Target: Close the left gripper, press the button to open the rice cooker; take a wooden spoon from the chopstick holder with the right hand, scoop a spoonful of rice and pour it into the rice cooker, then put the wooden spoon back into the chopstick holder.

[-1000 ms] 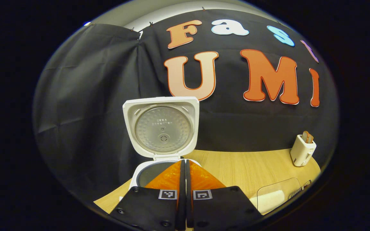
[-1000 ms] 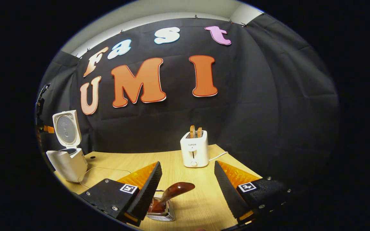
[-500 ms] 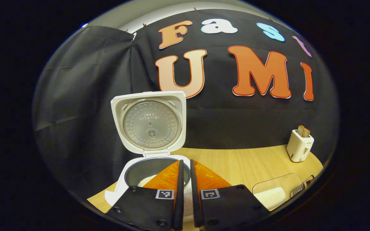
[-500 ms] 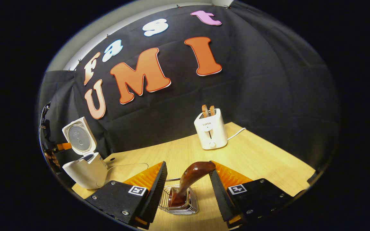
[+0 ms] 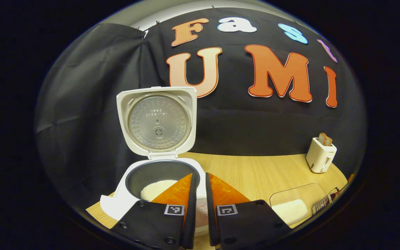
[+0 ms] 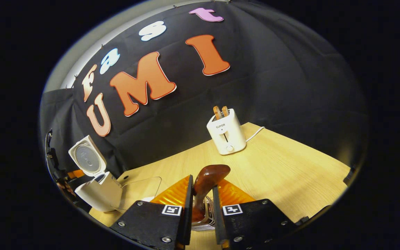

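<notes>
The white rice cooker [image 5: 151, 201] stands with its lid [image 5: 156, 121] raised, and white rice lies in the dark pot [image 5: 155, 187]. My left gripper [image 5: 199, 178] hovers just above the pot's near right rim, its fingers a narrow gap apart with nothing between them. In the right gripper view, the dark wooden spoon [image 6: 211, 173] stands in the wire chopstick holder [image 6: 204, 224]. My right gripper [image 6: 202, 183] is shut on the spoon's handle just above the holder. The rice cooker [image 6: 97, 189] sits far left there.
A clear box holding rice [image 5: 292, 208] sits right of the cooker, and shows as a clear box [image 6: 141, 187] in the right gripper view. A white toaster [image 6: 226, 133] with bread stands at the back of the wooden table [image 6: 290, 173]; its cord trails right.
The right gripper's fingers closed from wide apart onto the spoon's handle. The left gripper drew back and up from the cooker, and its fingers parted slightly.
</notes>
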`<state>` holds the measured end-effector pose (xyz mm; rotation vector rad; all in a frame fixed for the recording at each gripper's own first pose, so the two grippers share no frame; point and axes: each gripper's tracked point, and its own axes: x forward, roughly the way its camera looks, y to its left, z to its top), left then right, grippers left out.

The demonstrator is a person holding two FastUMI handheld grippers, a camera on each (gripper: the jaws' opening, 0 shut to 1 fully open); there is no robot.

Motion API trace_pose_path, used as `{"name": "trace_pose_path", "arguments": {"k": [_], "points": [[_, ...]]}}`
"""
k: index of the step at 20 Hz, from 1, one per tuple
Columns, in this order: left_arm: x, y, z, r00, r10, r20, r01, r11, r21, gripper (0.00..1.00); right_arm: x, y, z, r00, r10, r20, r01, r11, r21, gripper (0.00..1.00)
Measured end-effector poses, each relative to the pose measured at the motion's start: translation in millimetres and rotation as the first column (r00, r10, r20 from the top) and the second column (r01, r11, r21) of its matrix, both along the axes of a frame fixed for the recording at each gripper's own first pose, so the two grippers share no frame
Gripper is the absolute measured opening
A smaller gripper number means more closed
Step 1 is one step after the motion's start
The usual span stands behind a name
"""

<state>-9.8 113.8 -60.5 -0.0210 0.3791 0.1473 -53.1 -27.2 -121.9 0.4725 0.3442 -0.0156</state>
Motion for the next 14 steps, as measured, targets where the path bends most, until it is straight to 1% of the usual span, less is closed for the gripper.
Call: {"name": "trace_pose_path", "arguments": {"k": [1, 2, 3, 5, 8, 12, 13, 14], "points": [[1, -1, -1, 1.0, -0.001, -0.004, 0.001, 1.0, -0.005, 0.21, 3, 1, 1, 1.0, -0.009, 0.004, 0.009, 0.999, 0.033, 0.23], [0, -2, -2, 1.0, -0.001, -0.003, 0.001, 1.0, -0.009, 0.2, 5, 3, 0, 1.0, -0.013, 0.003, 0.012, 0.999, 0.049, 0.2], [0, -1, -1, 1.0, 0.0, -0.002, 0.0, 1.0, -0.01, 0.2, 6, 5, -1, 1.0, -0.019, 0.003, 0.018, 0.998, 0.056, 0.17], [0, 3, -1, 1.0, 0.007, 0.004, -0.007, 1.0, -0.003, 0.2, 9, 10, 2, 1.0, -0.017, 0.009, 0.017, 0.999, 0.05, 0.14], [-3, 9, -1, 1.0, 0.016, 0.01, -0.016, 1.0, 0.007, 0.21, 14, 13, 8, 1.0, -0.017, 0.021, 0.017, 1.0, 0.008, 0.12], [-4, 12, 0, 1.0, 0.008, 0.028, -0.009, 1.0, 0.011, 0.21, 19, 18, 38, 0.995, -0.021, 0.102, 0.024, 0.999, -0.028, 0.12], [-3, 10, 1, 1.0, 0.004, 0.03, -0.005, 1.0, 0.012, 0.22, 19, 21, 47, 0.991, -0.018, 0.132, 0.022, 0.999, -0.03, 0.12], [-3, 10, -1, 0.999, 0.0, 0.034, -0.001, 1.0, 0.019, 0.27, 19, 23, 58, 0.987, -0.013, 0.162, 0.019, 0.999, -0.032, 0.12]]}}
